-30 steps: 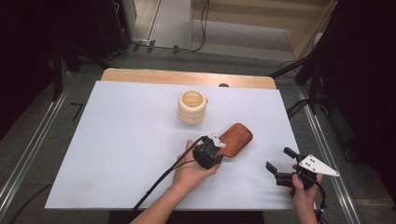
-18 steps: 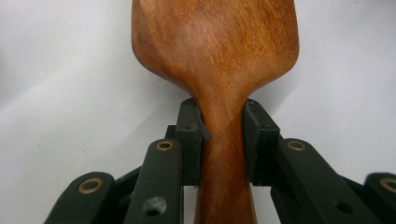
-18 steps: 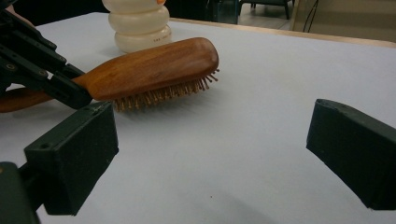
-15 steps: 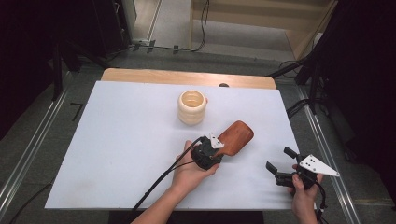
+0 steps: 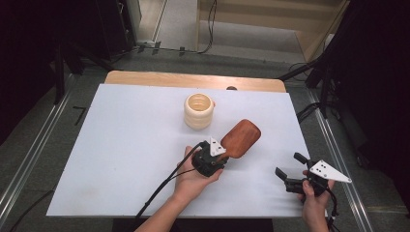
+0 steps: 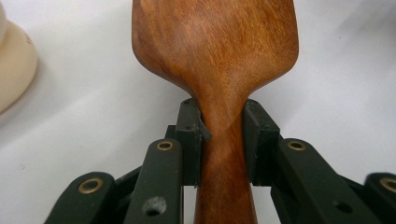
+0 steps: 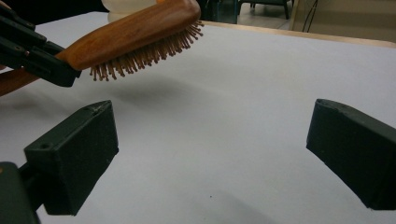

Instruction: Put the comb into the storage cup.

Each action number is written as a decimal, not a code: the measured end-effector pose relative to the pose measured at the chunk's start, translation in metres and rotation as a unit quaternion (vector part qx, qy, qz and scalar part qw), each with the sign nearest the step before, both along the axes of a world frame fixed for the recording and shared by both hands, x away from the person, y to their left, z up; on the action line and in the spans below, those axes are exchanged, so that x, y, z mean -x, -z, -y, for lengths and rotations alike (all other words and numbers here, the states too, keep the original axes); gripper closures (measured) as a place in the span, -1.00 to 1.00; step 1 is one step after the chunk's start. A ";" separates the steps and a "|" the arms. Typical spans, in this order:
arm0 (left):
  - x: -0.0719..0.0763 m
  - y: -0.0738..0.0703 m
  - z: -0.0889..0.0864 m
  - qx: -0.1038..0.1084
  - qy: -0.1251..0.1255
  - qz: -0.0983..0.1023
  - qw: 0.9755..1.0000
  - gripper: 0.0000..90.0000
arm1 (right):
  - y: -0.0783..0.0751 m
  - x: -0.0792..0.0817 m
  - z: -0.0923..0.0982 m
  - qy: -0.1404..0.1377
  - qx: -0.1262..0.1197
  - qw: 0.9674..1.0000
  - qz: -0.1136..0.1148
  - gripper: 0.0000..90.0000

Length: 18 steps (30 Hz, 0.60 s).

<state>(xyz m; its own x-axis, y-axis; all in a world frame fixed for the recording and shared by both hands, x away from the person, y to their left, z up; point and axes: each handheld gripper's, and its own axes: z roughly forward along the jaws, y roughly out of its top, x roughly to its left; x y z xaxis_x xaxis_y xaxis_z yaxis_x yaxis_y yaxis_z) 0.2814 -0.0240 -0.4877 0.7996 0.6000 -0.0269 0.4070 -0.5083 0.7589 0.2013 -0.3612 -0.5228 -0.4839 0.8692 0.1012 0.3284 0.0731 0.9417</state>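
A: What is the biggest thing here?

B: The wide white rectangular table top [image 5: 121, 145], which takes up the middle of the high view, with a strip of pale wood along its upper edge.

A: And after that?

B: A cream ribbed round ceramic cup [image 5: 198, 110] stands upright just above the centre of that view. A part of its side also shows at the left edge of the left gripper view.

A: Where is the brush?

B: The reddish-brown wooden paddle hairbrush [image 5: 241, 137] sits right of centre in the high view, below and to the right of the cup and apart from it. In the right gripper view, at the upper left, its head [image 7: 140, 32] hangs above the table with the bristles pointing down and a shadow beneath.

A: Who has it?

B: The left gripper [image 5: 218, 155], in the person's left hand [image 5: 193, 176]. In the left gripper view its black jaws are pinched on the narrow neck of the handle, one pad on each side.

A: And the other tool?

B: The right gripper [image 5: 288, 170] is at the lower right of the high view, well apart from the brush. Its jaws are spread wide with nothing but bare table between them.
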 end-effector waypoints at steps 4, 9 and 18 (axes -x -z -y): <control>0.002 -0.001 -0.004 -0.001 -0.003 0.005 1.000 0.60 | 0.000 0.000 0.000 0.000 0.001 1.000 -0.001 -0.99; 0.004 0.000 -0.009 0.003 -0.005 0.007 1.000 0.60 | 0.000 0.000 0.000 0.000 0.002 1.000 0.000 -0.99; 0.007 -0.004 -0.023 0.015 -0.014 0.017 1.000 0.60 | 0.000 0.000 -0.001 0.002 0.004 1.000 0.000 -0.99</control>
<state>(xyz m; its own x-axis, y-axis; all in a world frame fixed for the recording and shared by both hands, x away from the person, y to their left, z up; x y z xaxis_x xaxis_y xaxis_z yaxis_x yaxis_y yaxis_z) 0.2746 -0.0015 -0.4836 0.7837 0.6208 -0.0189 0.3943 -0.4737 0.7875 0.2012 -0.3604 -0.5228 -0.4806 0.8719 0.0933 0.3280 0.0801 0.9413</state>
